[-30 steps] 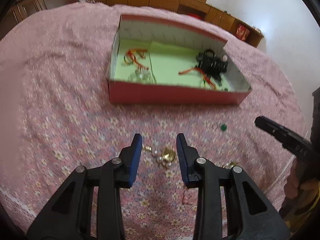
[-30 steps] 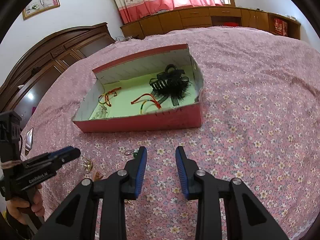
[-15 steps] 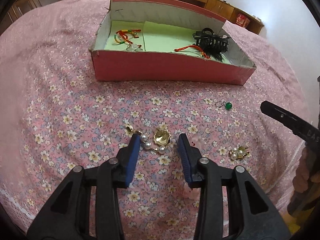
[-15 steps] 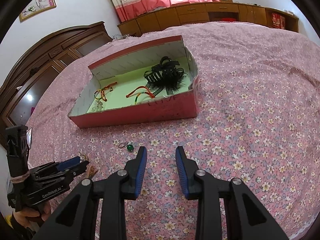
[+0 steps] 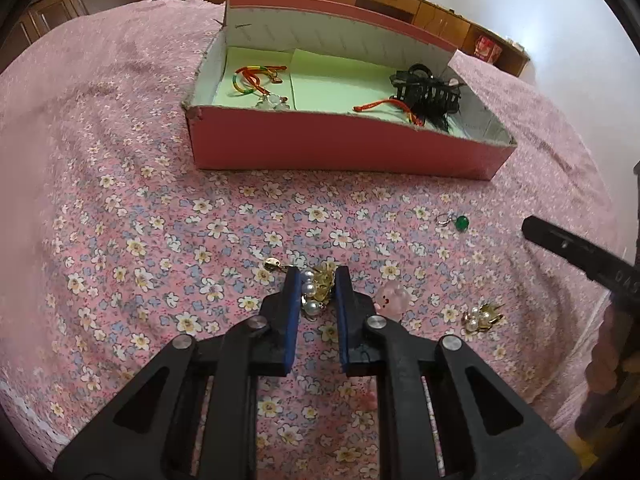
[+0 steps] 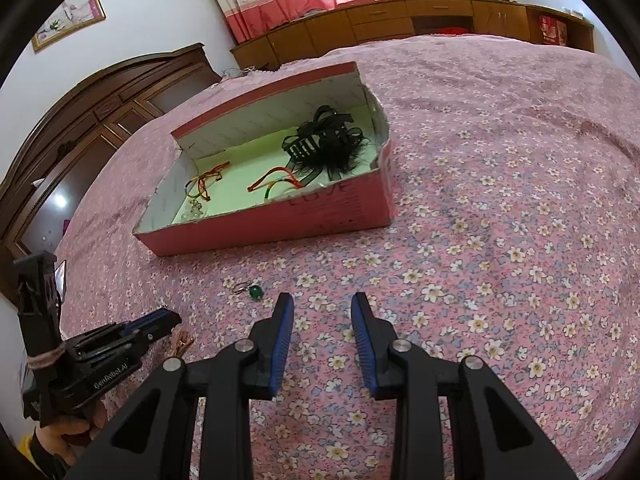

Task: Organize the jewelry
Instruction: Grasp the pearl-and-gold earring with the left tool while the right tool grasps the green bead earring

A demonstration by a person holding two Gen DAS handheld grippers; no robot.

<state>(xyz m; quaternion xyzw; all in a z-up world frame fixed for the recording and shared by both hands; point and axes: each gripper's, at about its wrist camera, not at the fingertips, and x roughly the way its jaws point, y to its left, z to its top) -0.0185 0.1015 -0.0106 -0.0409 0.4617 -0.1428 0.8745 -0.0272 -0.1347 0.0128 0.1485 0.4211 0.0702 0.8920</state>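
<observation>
Pearls and gold of an earring (image 5: pixel 316 292) lie on the bed just before the pink box (image 5: pixel 344 148); the left gripper (image 5: pixel 316 280) jaws are closing around it. Light, dangly, fragile: pinch the metal centre.

Right gripper (image 6: pixel 322 312) hovers part-open, empty, near the box.

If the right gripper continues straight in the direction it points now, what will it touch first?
Probably only the flowered bedspread: the right gripper has nothing between its open jaws. The green bead earring lies left of that line.

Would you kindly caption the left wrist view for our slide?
Left tongs closing around a gold-and-pearl earring on the flowered bedspread, before the pink box.
</observation>
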